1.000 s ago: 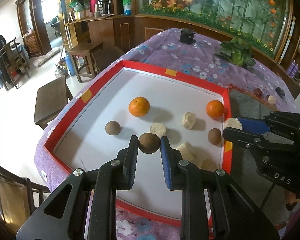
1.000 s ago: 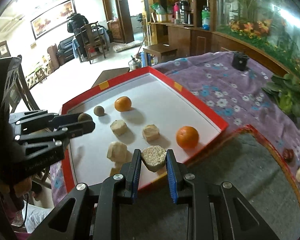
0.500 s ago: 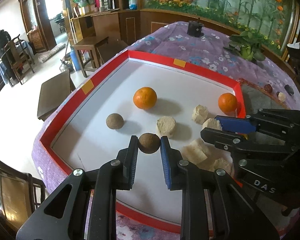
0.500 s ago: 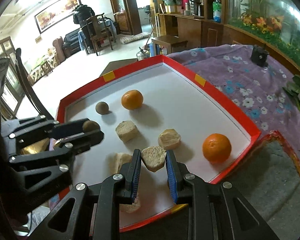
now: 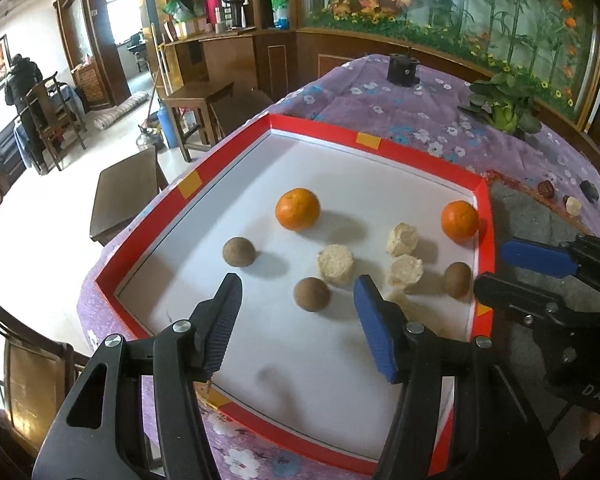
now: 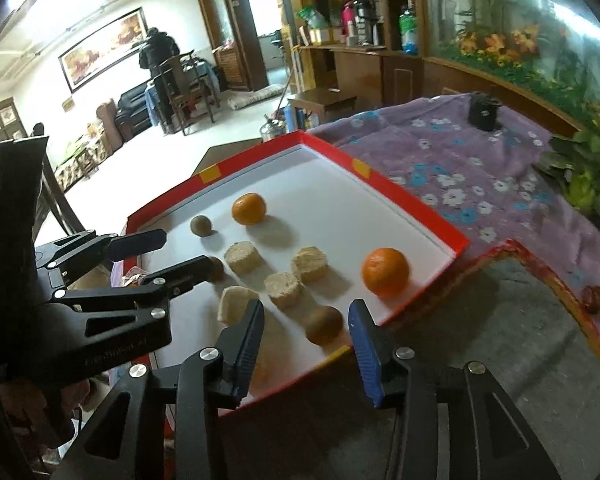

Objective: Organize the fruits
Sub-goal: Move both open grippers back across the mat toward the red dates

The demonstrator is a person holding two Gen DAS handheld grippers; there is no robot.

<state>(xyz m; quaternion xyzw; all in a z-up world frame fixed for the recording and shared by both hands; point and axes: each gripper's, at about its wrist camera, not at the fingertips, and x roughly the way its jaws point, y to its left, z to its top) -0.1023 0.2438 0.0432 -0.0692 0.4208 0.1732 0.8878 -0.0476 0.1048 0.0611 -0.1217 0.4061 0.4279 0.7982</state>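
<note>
Fruit is all sitting loose in the shallow red-rimmed white cardboard tray (image 5: 320, 130): two round orange mandarins (image 5: 297, 209), three small brown round fruits (image 5: 311, 294) and a few pale beige crumbly-looking chunks (image 5: 335, 265). Left gripper (image 5: 296, 304) has its fingers spread wide with nothing between them, hovering just over one brown fruit, and the right gripper (image 6: 306, 326) is spread and empty too, above another brown one (image 6: 324, 325) near the tray's corner. My guess is the brown ones are light, hard and keen to roll, so pinch across the widest part. The mandarins look soft-skinned, so squeeze gently at the middle. The pale chunks seem fragile; I'd grip their flat sides lightly.
</note>
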